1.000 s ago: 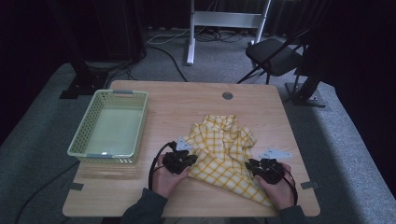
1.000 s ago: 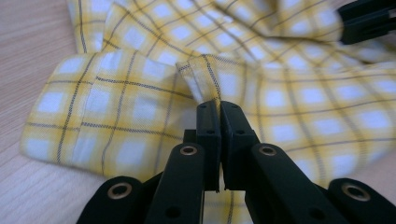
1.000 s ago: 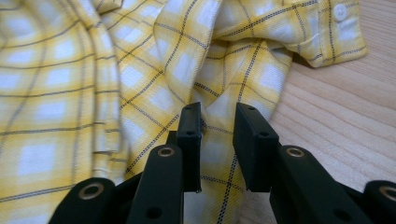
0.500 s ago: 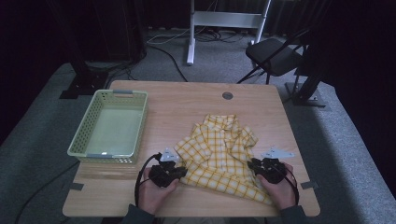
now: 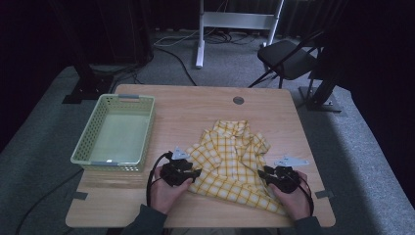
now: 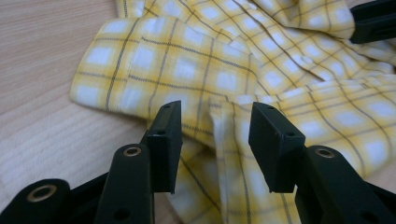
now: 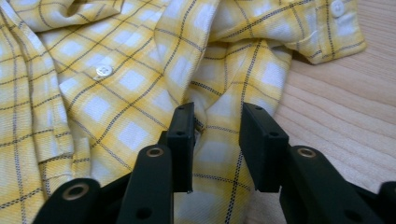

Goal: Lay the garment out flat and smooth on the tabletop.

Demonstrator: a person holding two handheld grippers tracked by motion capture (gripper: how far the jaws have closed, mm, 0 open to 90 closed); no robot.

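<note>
**Colours and patterns, referenced to the shirt**

Shirt: yellow check, white squares, thin dark grid lines; white buttons. Left gripper and right gripper, at the shirt's near edge: black jaws, brass-coloured rivets; grey top plates in the high view. Basket, left of the shirt: pale green, perforated walls. Table under the shirt: light wood grain. Chair beyond the shirt: black.

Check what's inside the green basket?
The basket looks empty: its pale floor shows in the high view. The strip behind its near wall is hidden.
</note>
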